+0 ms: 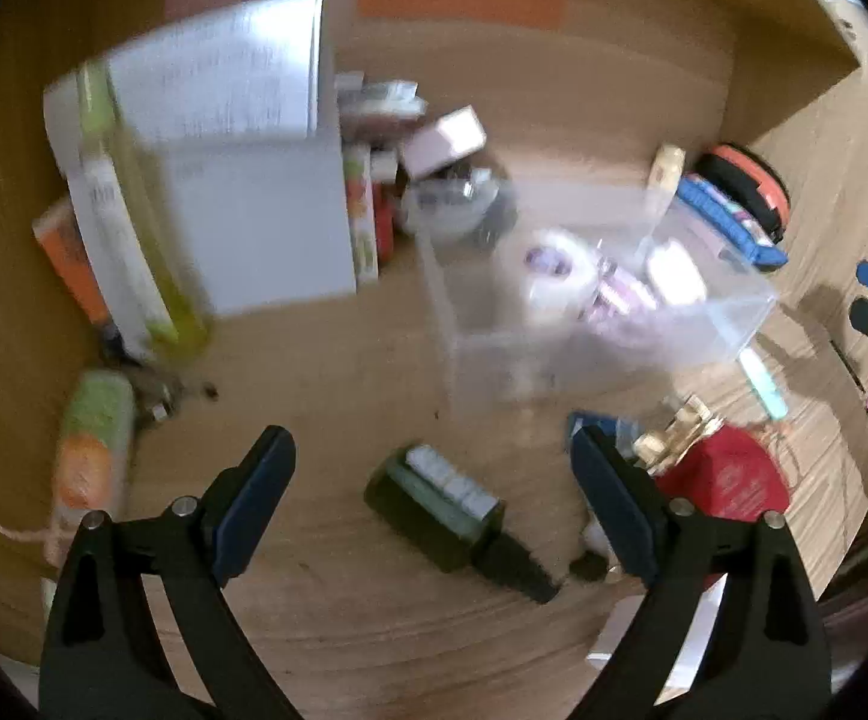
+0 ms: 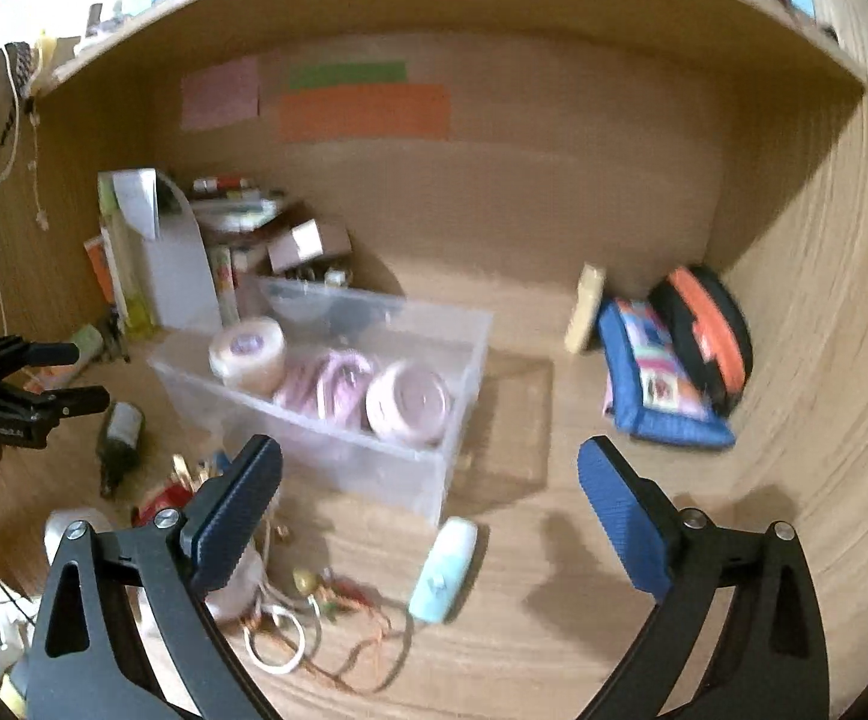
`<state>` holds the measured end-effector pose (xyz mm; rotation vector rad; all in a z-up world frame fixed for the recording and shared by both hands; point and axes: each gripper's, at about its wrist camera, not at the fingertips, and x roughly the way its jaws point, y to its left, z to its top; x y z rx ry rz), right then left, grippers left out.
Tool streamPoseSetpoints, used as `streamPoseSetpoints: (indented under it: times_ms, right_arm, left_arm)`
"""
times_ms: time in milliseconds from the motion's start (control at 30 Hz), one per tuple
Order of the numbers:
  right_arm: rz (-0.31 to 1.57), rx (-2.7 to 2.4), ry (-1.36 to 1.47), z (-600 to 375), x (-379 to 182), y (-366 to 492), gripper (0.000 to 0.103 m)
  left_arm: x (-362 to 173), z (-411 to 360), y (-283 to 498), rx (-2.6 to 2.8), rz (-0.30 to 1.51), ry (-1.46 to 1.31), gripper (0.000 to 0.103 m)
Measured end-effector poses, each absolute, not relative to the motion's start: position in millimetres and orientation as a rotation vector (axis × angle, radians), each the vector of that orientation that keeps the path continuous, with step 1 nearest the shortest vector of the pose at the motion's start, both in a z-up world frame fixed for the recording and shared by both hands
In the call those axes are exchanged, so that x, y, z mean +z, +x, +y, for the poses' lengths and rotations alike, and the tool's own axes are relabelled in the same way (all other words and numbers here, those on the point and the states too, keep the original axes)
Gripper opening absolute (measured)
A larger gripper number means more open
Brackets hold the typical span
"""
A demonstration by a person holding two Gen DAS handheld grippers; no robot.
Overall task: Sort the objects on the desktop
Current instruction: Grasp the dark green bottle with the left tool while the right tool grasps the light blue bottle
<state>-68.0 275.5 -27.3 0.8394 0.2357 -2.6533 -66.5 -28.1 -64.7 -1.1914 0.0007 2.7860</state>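
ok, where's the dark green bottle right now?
The dark green bottle lies on its side on the desk, between the open left gripper fingers in the left wrist view, in front of the clear bin.

Counter (image 2: 554,630): wood grain, matt. Storage bin (image 2: 338,450): clear plastic, smooth. Bottle (image 1: 434,498): dark green glass, glossy, paper label. Pouch (image 2: 656,384): blue cloth. Right tool (image 2: 430,510): black matt plastic, finger pads (image 2: 620,516) blue, ribbed.
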Motion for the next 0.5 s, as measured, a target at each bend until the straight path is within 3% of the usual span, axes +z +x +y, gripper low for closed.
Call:
streamPoseSetpoints:
  times_ms: [333, 500]
  right_arm:
    - [0.271, -2.609, 1.098, 288, -94, -91, 0.094]
    - [0.3, -2.565, 1.179, 284, -109, -103, 0.069]
  left_arm:
    - [-100, -27, -74, 2.742, -0.026, -1.258, 0.094]
    - [-103, -25, -77, 2.746, -0.009, -1.261, 0.093]
